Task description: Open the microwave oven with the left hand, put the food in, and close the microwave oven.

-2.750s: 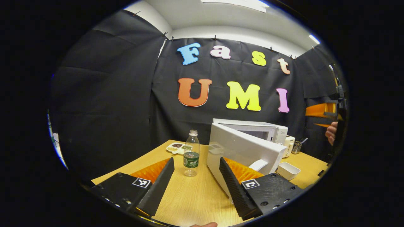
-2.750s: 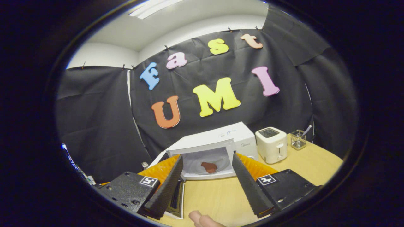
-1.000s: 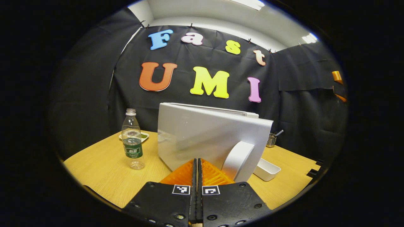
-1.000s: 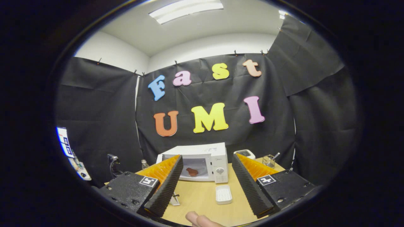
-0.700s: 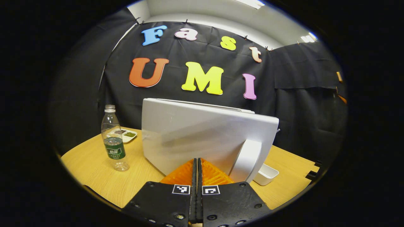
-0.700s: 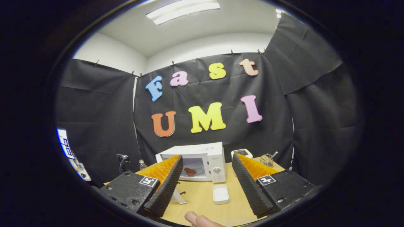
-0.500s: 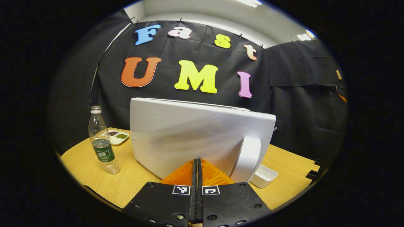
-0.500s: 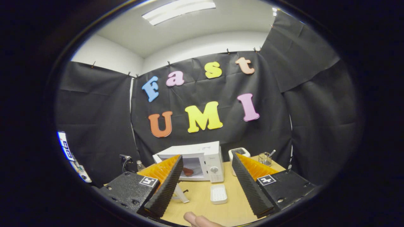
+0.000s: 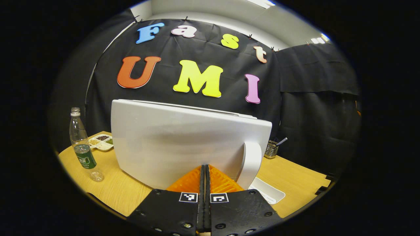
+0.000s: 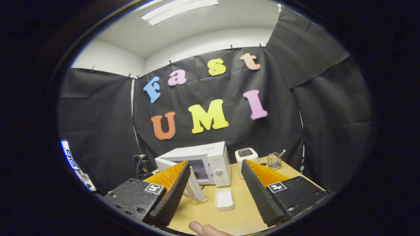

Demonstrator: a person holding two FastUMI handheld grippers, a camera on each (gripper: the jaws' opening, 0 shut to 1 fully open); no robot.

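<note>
Left gripper view: left gripper (image 9: 204, 170) jaws pressed together, empty, tips against microwave door (image 9: 183, 141) beside handle (image 9: 251, 164). Right gripper (image 10: 213, 178) jaws wide apart, empty; microwave (image 10: 210, 160) door half-closed on table (image 10: 229, 219).

Left hand-held gripper (image 9: 204, 168) closed, tips at the microwave door (image 9: 183, 141).
Door handle (image 9: 251, 162) just right of the tips; bottle (image 9: 82, 144) and snack tray (image 9: 101, 142) far left on the counter (image 9: 111, 190); white dish (image 9: 267, 194) right; utensil holder (image 9: 271, 149) beyond.
</note>
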